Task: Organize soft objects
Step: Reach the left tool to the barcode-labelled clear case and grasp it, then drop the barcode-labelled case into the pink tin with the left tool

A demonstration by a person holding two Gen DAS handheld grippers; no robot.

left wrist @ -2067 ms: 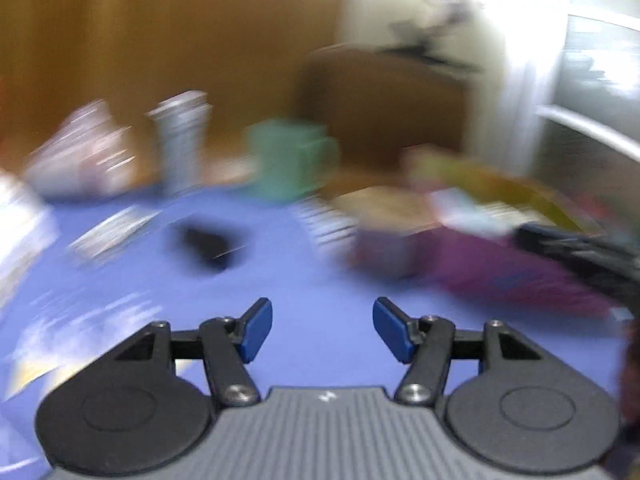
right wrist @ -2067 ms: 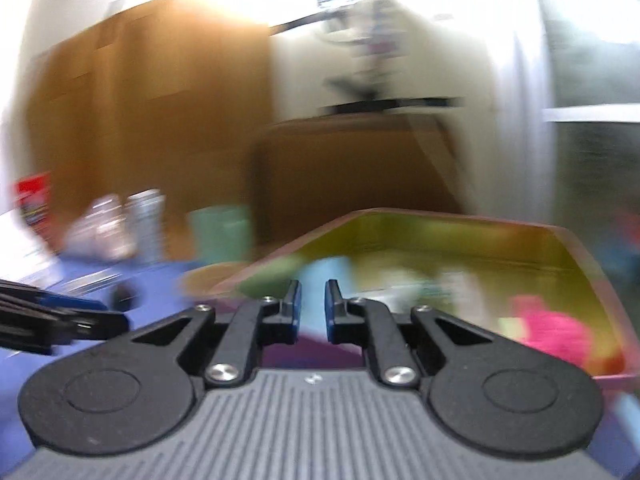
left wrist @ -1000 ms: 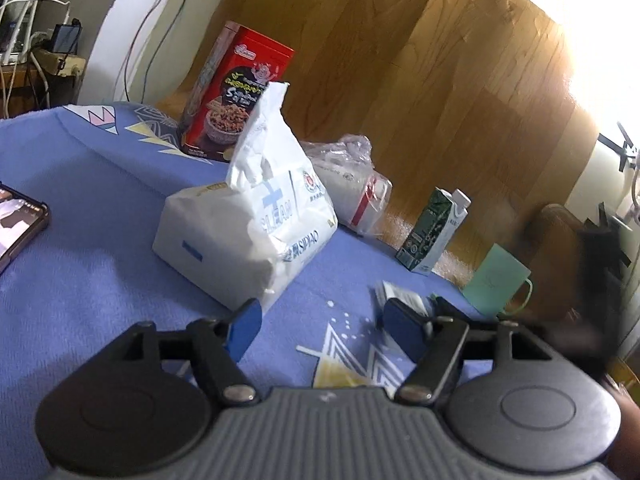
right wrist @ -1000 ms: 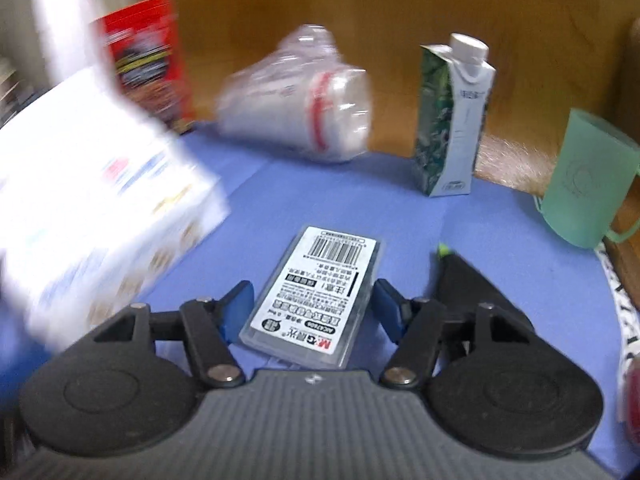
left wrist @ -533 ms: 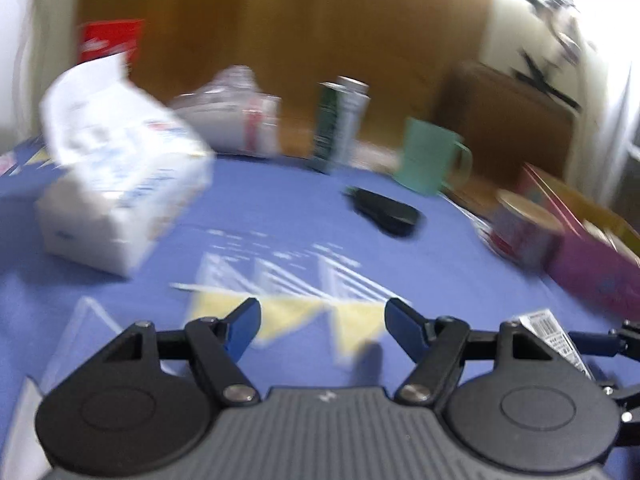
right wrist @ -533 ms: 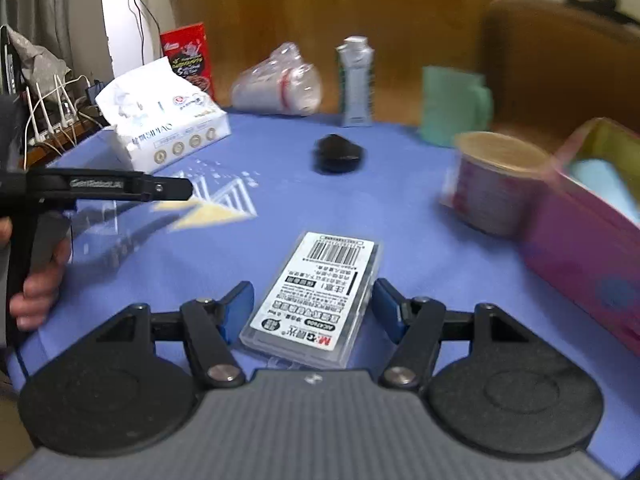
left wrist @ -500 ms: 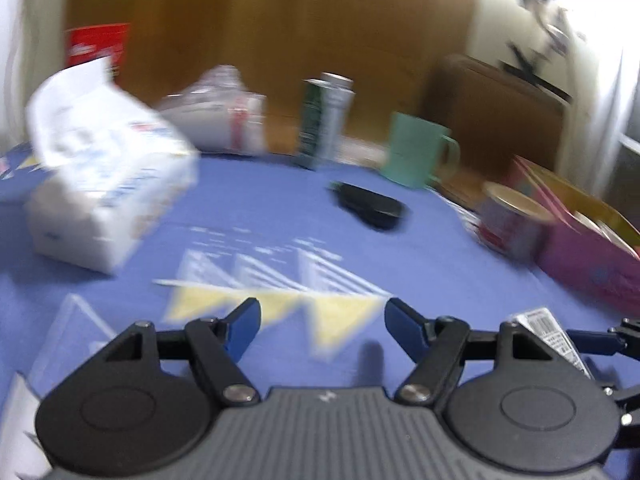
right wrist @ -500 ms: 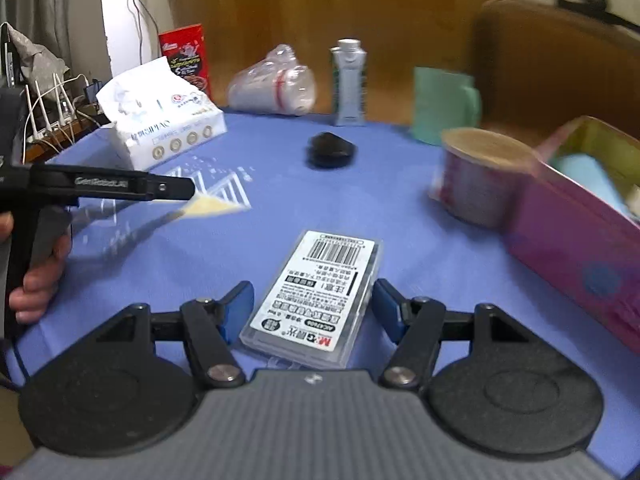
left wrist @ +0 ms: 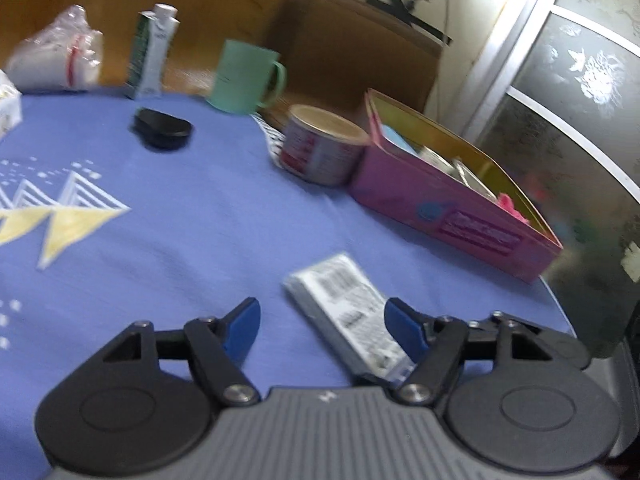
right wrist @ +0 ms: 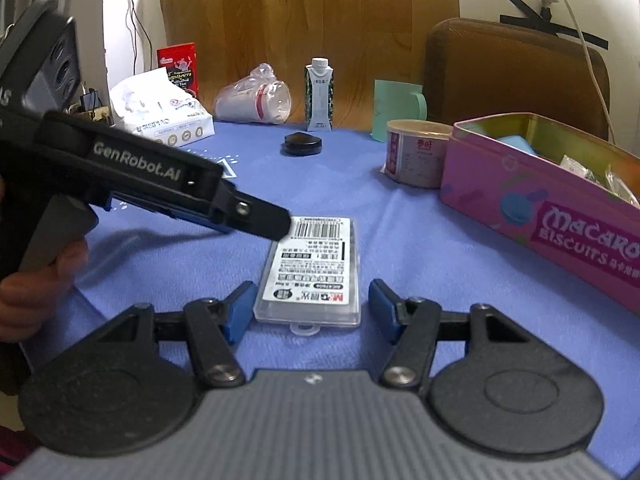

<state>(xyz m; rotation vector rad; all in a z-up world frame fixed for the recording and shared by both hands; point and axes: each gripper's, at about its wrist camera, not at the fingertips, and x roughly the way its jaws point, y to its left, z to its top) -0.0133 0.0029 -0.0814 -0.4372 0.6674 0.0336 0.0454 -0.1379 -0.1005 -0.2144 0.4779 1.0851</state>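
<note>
A clear flat plastic case with a barcode label (right wrist: 314,264) lies on the blue tablecloth between the blue pads of my right gripper (right wrist: 312,311), whose jaws stand wide and do not touch it. The case also shows in the left wrist view (left wrist: 348,314), close to the right pad of my open left gripper (left wrist: 322,326). In the right wrist view the left gripper's fingers (right wrist: 248,212) reach in from the left to the case's far left corner. A pink biscuit tin (right wrist: 568,208) holding soft items stands at the right.
A round can (right wrist: 416,152), a green mug (right wrist: 398,110), a milk carton (right wrist: 319,94), a black lid-like object (right wrist: 302,144), bagged cups (right wrist: 256,100), a tissue pack (right wrist: 160,116) and a red box (right wrist: 178,66) stand at the back. A brown chair (right wrist: 516,76) is behind the table.
The left gripper has swung right and now points at the case and the pink tin. The right gripper holds its place around the case, still open.
</note>
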